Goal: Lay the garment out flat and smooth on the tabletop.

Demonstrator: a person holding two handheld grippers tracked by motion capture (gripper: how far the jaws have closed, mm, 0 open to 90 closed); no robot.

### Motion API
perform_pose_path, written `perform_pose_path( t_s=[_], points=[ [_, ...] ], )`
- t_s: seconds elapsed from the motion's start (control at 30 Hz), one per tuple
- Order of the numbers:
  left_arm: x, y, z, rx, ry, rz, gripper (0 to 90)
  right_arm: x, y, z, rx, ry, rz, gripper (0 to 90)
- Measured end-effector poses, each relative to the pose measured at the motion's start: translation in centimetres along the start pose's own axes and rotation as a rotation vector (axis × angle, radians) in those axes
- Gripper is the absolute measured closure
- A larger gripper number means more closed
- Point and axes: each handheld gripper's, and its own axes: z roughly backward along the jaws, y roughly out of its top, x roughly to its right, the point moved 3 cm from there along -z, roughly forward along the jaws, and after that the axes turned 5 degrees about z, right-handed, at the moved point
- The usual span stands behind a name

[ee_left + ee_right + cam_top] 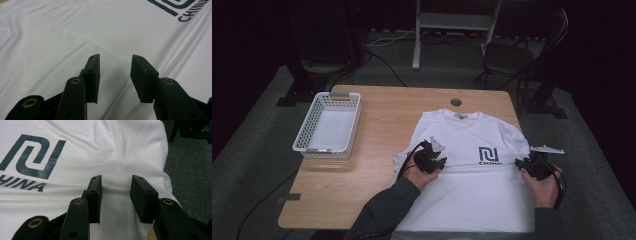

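High view: we see a white T-shirt (472,185) spread flat, front up, on the right half of a wooden table (377,165), collar toward the far edge and hem hanging over the near edge.
Logo: we read a dark print (488,155) on the chest, nearer the right side.
Left gripper (435,159): we see it over the shirt's left side near the sleeve; in the left gripper view its 2 jaws stand apart over smooth cloth (75,32), with nothing clamped between them.
Right gripper (526,163): we see it at the shirt's right edge; in the right gripper view its 2 jaws stand apart above a low ridge of fabric (117,170). Whether the pads touch the cloth we cannot tell.
Hands: we see a left hand (419,172) in a dark sleeve and a right hand (543,187) holding 1 gripper each.
Basket (328,149): we see a white slotted basket on the table's left part, well apart from the shirt.
Background: we make out a black chair (512,55) beyond the table on grey floor.
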Motion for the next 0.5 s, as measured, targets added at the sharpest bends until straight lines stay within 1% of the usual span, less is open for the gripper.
perform_pose_path(
  t_s=[0.07, 0.2, 0.3, 0.43, 0.47, 0.5],
  points=[
    [0.2, 0.1, -0.3, -0.001, -0.001, 0.003, 59.6, 0.0, 0.0, 0.0, 0.003, 0.001, 0.000, 60.7],
    [0.6, 0.1, -1.0, -0.019, 0.001, -0.004, 59.3, 0.0, 0.0, 0.0, 0.003, 0.000, 0.000, 60.7],
    [0.6, 0.1, -1.2, -0.029, 0.001, -0.008, 58.8, 0.0, -0.1, 0.0, 0.006, 0.000, 0.002, 60.7],
    [0.5, 0.3, -1.5, -0.023, -0.002, 0.006, 59.2, 0.0, -0.1, 0.0, 0.007, 0.000, 0.002, 60.7],
    [0.2, 0.4, -1.5, -0.027, -0.002, 0.018, 59.9, 0.0, -0.1, 0.0, 0.008, 0.001, 0.001, 60.6],
    [0.2, 0.4, -1.5, -0.027, -0.002, 0.018, 60.7, 0.0, -0.1, 0.0, 0.008, 0.001, 0.001, 60.6]
  ],
)
